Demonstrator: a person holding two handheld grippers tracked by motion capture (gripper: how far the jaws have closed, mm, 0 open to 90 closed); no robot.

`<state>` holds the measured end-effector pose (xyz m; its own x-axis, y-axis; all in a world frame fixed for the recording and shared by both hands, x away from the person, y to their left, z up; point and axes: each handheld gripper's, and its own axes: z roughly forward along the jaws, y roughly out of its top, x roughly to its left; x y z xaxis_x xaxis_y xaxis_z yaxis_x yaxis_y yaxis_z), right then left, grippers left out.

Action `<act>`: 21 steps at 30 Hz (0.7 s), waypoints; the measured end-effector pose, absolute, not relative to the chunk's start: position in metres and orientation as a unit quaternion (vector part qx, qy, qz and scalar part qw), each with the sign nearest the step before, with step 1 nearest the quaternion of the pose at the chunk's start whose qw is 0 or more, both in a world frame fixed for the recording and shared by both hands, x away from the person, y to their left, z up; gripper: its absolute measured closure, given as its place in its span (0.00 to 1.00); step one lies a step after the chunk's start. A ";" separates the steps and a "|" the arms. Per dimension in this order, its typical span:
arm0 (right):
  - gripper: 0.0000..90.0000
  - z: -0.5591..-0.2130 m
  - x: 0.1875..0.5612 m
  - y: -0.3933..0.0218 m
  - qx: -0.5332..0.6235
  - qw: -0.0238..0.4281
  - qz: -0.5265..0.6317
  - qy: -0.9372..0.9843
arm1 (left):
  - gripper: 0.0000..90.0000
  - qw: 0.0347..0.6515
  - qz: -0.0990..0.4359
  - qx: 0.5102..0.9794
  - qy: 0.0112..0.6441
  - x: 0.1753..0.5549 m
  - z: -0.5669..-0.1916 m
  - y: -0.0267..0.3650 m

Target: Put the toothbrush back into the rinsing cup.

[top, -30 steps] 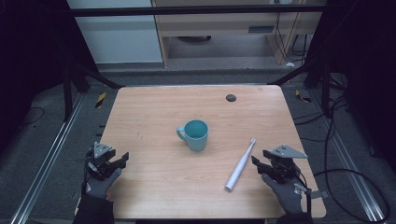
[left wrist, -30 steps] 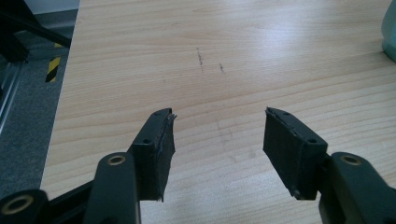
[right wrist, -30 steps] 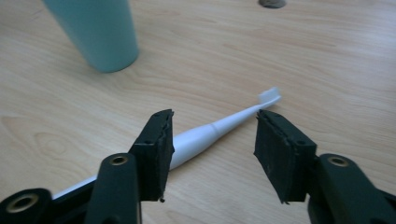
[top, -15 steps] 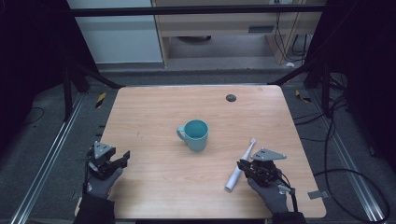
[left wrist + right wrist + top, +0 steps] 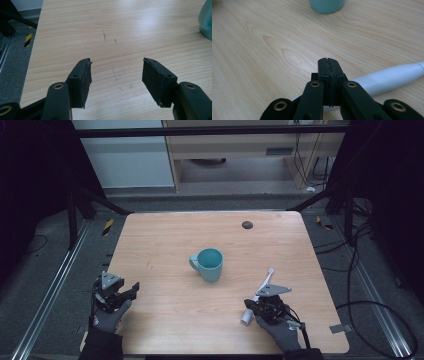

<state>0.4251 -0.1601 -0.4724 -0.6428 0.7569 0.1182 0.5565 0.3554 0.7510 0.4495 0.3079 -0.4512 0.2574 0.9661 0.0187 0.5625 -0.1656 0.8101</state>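
The right gripper (image 5: 256, 306) has come in from the table's right edge towards the white, slender plastic toothbrush-like handle (image 5: 256, 299), and now sits over its near, thick end. A second ago its jaws stood apart beside that handle; they have just been closing, and in the right gripper view the two black pads meet face to face with nothing between them. The white handle (image 5: 387, 78) passes underneath and behind the shut tips rather than through them, so my reading is that the closing missed: the handle lies flat on the light wooden table (image 5: 165, 245), untouched by the pads, its thin tip pointing to the far right, just right of the teal ceramic mug (image 5: 207, 264).

The mug stands upright near the middle of the table, handle turned left, in the same spot as before. The handle too lies where it lay a second ago.

The left gripper (image 5: 120, 292) hovers at the near left edge, unmoved, its jaws wide apart over bare wood; the left gripper view shows the mug's side (image 5: 206, 18) at the far right.

For the work in hand, seemingly lifting the handle, a real hold is not yet made. The right jaws would probably need to open again and come down astride the barrel before squeezing.
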 end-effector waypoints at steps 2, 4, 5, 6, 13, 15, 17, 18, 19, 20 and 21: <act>1.00 -0.474 0.425 -0.158 0.401 0.125 0.396 0.817 | 0.44 0.356 0.284 0.708 0.540 0.449 -0.451 0.308; 1.00 -0.475 0.426 -0.158 0.402 0.124 0.393 0.818 | 0.44 0.355 0.282 0.709 0.540 0.450 -0.451 0.308; 1.00 -0.475 0.426 -0.158 0.401 0.123 0.394 0.818 | 0.44 0.354 0.282 0.709 0.540 0.450 -0.452 0.308; 1.00 -0.475 0.426 -0.158 0.401 0.123 0.394 0.818 | 0.44 0.354 0.282 0.709 0.540 0.450 -0.452 0.308; 1.00 -0.478 0.427 -0.156 0.401 0.113 0.385 0.824 | 0.44 0.353 0.280 0.710 0.541 0.450 -0.452 0.308; 1.00 -0.479 0.427 -0.156 0.398 0.114 0.385 0.825 | 0.44 0.353 0.280 0.710 0.541 0.450 -0.452 0.308; 1.00 -0.479 0.427 -0.156 0.398 0.112 0.383 0.826 | 0.44 0.353 0.280 0.710 0.541 0.450 -0.452 0.308; 1.00 -0.479 0.427 -0.156 0.398 0.112 0.382 0.826 | 0.44 0.352 0.281 0.711 0.540 0.450 -0.452 0.308; 1.00 -0.480 0.427 -0.156 0.398 0.111 0.380 0.827 | 0.44 0.351 0.280 0.711 0.541 0.450 -0.452 0.308; 1.00 -0.480 0.426 -0.156 0.399 0.111 0.379 0.828 | 0.44 0.351 0.280 0.711 0.541 0.450 -0.452 0.308; 1.00 -0.480 0.426 -0.156 0.399 0.110 0.379 0.827 | 0.44 0.351 0.280 0.711 0.541 0.450 -0.452 0.308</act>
